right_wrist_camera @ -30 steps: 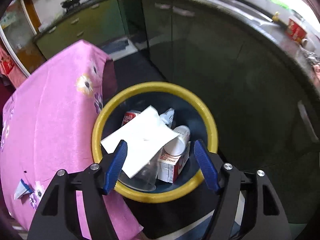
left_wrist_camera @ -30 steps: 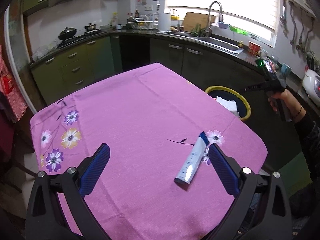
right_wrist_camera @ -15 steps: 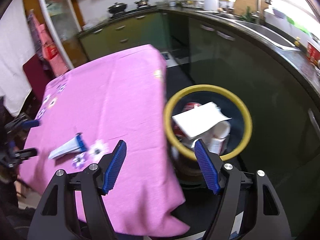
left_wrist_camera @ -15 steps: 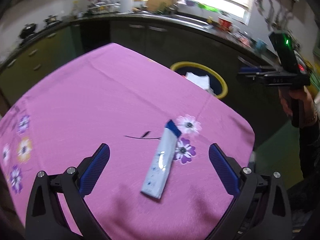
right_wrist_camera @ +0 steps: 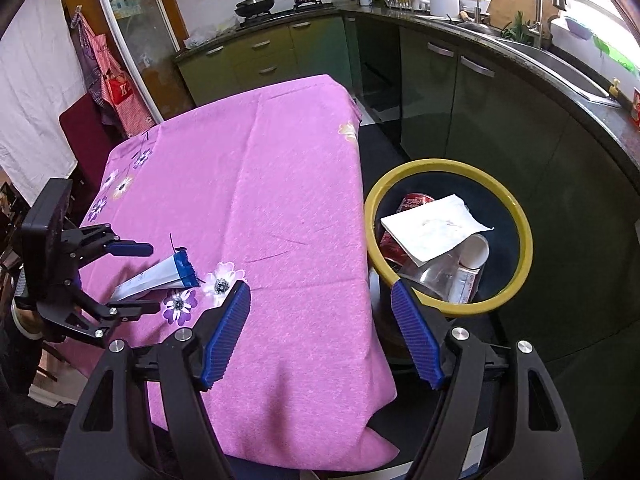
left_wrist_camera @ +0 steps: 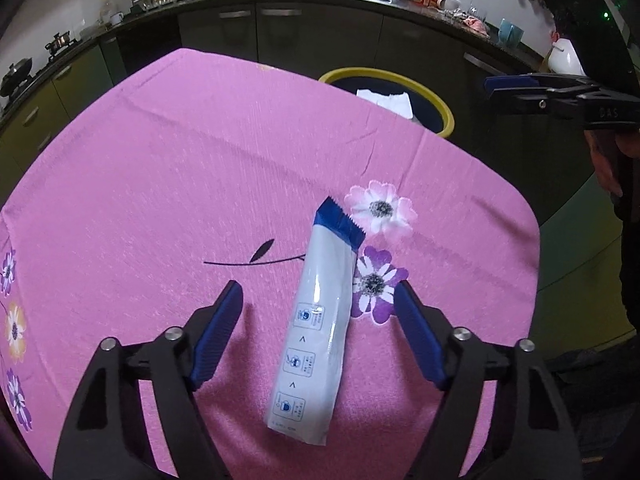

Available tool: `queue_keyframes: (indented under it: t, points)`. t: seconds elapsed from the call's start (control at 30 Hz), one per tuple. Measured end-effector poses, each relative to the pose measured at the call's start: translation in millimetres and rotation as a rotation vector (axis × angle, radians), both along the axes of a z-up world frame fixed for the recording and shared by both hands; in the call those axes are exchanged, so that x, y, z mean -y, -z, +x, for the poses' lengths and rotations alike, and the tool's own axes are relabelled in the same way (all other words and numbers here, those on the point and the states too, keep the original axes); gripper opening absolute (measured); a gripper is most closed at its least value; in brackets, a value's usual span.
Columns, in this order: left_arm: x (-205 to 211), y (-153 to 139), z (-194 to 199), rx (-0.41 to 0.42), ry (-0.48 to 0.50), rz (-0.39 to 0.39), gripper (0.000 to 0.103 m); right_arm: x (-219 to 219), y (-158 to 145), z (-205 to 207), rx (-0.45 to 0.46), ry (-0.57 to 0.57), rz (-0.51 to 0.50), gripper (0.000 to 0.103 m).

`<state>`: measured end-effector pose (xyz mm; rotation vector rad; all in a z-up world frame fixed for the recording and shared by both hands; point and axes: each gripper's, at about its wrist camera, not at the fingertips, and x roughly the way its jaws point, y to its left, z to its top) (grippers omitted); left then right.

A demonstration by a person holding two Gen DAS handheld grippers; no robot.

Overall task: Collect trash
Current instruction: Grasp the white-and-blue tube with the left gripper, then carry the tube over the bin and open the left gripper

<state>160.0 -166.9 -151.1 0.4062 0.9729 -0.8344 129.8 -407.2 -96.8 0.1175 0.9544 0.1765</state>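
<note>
- Left gripper: angled down over the near right corner of the tabletop; its jaws have just been closing but stand apart, one blue pad on either side of the wrapper, neither pad touching it.
- Wrapper: long white sachet with a blue serrated end, lying flat on the pink tablecloth near that corner, blue end toward the printed flowers, which it partly overlaps.
- Right gripper: held off the table's right edge, jaws apart with nothing between them, above the gap between cloth and bin.
- Trash bin: dark, yellow-rimmed, on the floor just beside the table's right edge.
- Bin contents: white paper napkin on top; under it a red can, a white cup, and what looks like a clear plastic cup, partly hidden.
- Kitchen counter with a sink, behind the bin.
</note>
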Motion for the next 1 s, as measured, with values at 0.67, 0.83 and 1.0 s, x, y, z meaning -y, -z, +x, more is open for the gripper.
queue_keyframes:
  t: [0.67,0.83,1.0]
  points:
    - [-6.0,4.6,1.4,-0.051,-0.006,0.001,0.023,-5.2,-3.5,2.2,0.010,-0.032,0.027,0.073]
    - [1.0,-8.8,-3.9,-0.029,0.023,-0.006,0.022,-2.6,-5.6,-1.8,0.015,-0.024,0.009,0.073]
    - [26.0,-38.9,5.5,-0.014,0.069,-0.041,0.022,11.2,-6.1,-11.4,0.013,0.008,-0.018,0.073]
